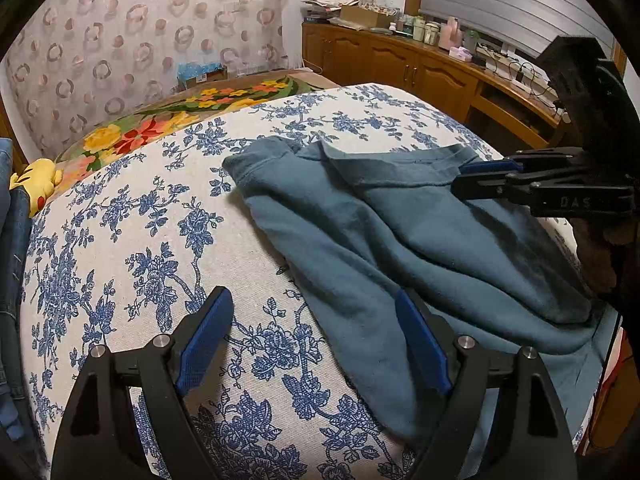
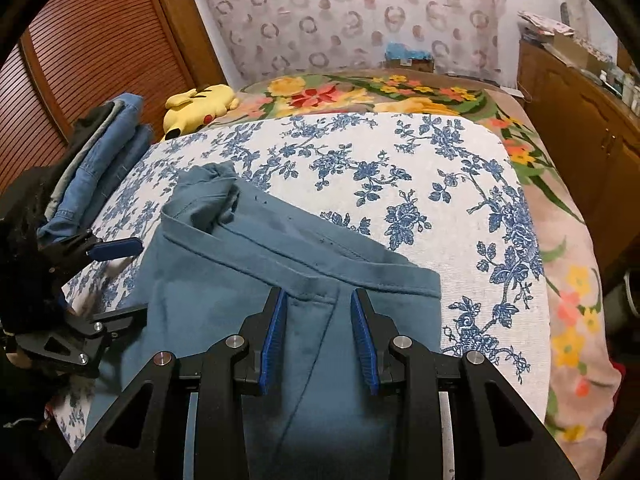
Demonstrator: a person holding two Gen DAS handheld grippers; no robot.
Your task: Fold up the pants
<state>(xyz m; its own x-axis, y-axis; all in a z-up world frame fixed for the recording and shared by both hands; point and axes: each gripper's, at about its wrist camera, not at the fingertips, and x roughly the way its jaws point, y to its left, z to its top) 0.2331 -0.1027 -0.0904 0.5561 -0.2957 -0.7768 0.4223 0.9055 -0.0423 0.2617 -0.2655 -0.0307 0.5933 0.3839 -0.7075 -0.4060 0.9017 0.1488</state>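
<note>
Teal-blue pants (image 1: pixel 400 236) lie partly folded on a white cloth with blue flowers (image 1: pixel 140 240), waistband at the far side. My left gripper (image 1: pixel 310 304) is open and empty, low over the near edge of the pants. My right gripper (image 2: pixel 318 298) is open, its fingers just above the pants (image 2: pixel 248 280) near the waistband, nothing between them. In the left wrist view the right gripper (image 1: pixel 476 178) comes in from the right over the waistband. In the right wrist view the left gripper (image 2: pixel 132 280) shows at the left, open beside the pants' edge.
A stack of folded jeans (image 2: pixel 96 160) lies at the left edge of the bed. A yellow plush toy (image 2: pixel 200 106) and a flowered blanket (image 2: pixel 360 92) lie behind the cloth. A wooden cabinet (image 1: pixel 420 68) with clutter stands at the right.
</note>
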